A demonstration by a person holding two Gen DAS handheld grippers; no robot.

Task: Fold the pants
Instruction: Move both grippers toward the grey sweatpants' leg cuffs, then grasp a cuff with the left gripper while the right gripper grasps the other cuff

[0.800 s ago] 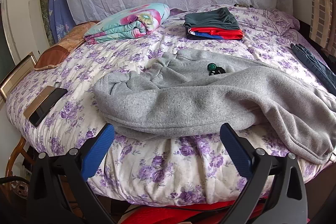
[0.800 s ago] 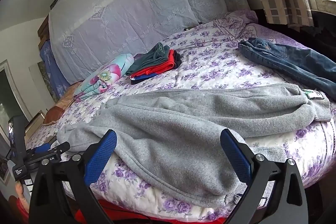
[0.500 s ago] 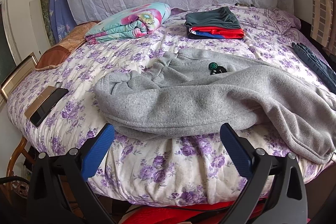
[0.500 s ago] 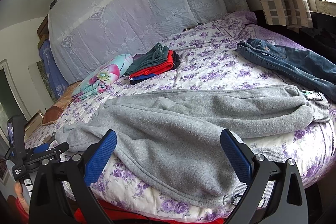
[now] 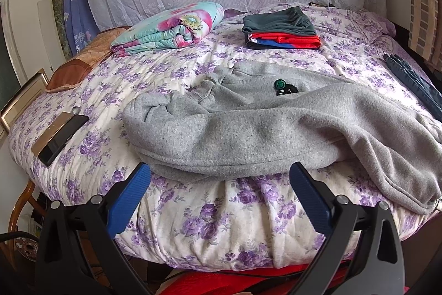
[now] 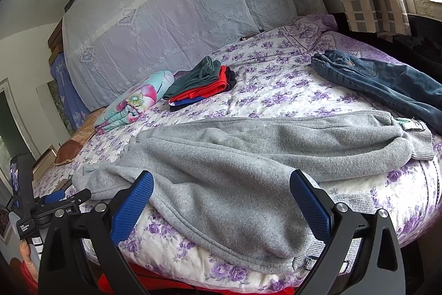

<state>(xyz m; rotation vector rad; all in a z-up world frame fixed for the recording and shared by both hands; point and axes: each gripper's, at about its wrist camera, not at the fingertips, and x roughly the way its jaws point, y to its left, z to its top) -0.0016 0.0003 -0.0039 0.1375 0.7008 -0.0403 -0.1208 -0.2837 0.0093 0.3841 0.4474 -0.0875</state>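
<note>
We hold both tongs wide and empty, left gripper [image 5: 219, 179] and right gripper [image 6: 221, 188], short of the gray pants [image 5: 248, 129] sprawled unfolded at the bed's [image 5: 210, 226] near edge, so every fold remains. Only our right view shows the jeans [image 6: 386, 82] at 2 o'clock in full; only our left shows the phone [image 5: 62, 138] at 9.

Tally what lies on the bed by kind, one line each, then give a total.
Loose pants: 2, the grey sweatpants and the blue jeans
Stack of folded clothes: 1
Folded floral quilt: 1
Brown pillow: 1
Phone: 1
Total: 6
</note>
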